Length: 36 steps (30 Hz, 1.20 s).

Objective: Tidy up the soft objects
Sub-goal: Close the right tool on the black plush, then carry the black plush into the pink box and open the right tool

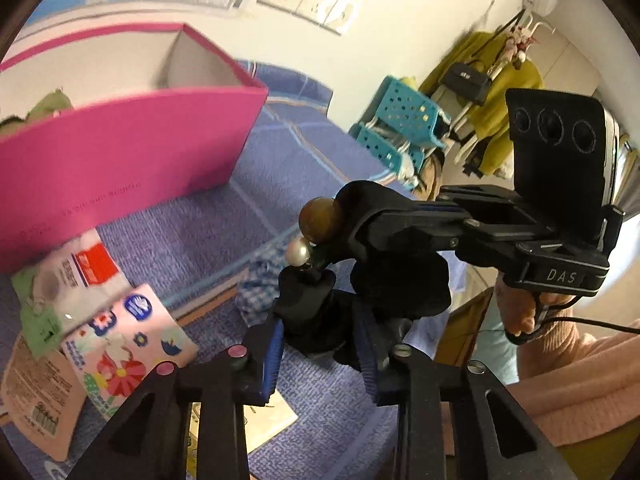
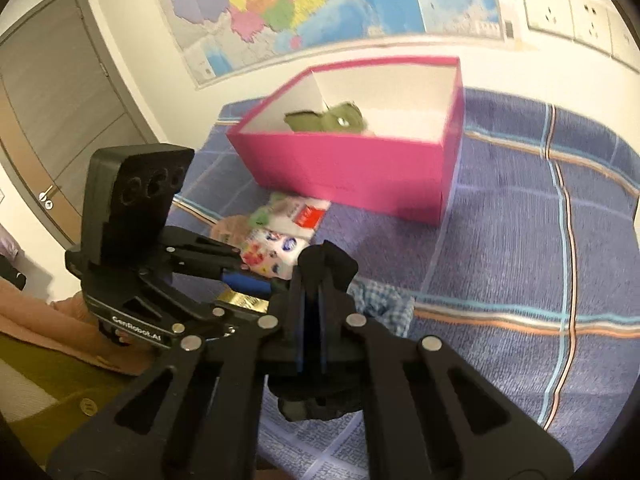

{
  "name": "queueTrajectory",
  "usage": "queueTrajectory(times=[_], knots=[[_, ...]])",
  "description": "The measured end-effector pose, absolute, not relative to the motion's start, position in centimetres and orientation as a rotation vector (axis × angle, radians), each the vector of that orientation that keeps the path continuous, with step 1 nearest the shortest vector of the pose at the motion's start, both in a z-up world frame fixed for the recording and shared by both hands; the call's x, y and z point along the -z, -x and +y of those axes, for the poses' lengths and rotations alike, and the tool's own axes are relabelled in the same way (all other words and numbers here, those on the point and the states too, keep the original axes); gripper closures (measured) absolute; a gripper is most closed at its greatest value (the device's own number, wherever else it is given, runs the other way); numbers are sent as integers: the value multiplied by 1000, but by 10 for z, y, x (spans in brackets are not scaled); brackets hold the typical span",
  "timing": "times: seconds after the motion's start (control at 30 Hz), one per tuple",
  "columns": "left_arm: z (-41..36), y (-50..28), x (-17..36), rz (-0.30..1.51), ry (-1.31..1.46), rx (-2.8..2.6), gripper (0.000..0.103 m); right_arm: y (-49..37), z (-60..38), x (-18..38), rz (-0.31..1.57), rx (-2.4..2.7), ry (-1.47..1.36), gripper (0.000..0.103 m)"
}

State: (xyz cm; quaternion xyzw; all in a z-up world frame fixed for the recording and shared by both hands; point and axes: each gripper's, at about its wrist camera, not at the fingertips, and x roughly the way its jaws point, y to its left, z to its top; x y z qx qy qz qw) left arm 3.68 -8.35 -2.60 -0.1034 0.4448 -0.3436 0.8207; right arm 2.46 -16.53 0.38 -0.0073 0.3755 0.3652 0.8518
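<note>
The black fabric item (image 1: 320,320), trimmed with beads, hangs above the blue plaid bedspread (image 2: 520,248), gripped at two places. The left gripper (image 1: 320,344) holds its lower part between part-closed fingers; the right gripper (image 2: 312,320) is clamped narrow on its upper fold. Judged step: carrying to the pink box (image 2: 352,168), well apart ahead. Next move requires coordinated travel, then release over the opening. Both grippers point forward, converging
</note>
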Motion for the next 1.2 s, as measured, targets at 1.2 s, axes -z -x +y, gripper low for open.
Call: queueTrajectory(times=[1.2], knots=[[-20, -196, -59, 781, 136, 334, 71, -202, -97, -90, 595, -712, 173, 97]])
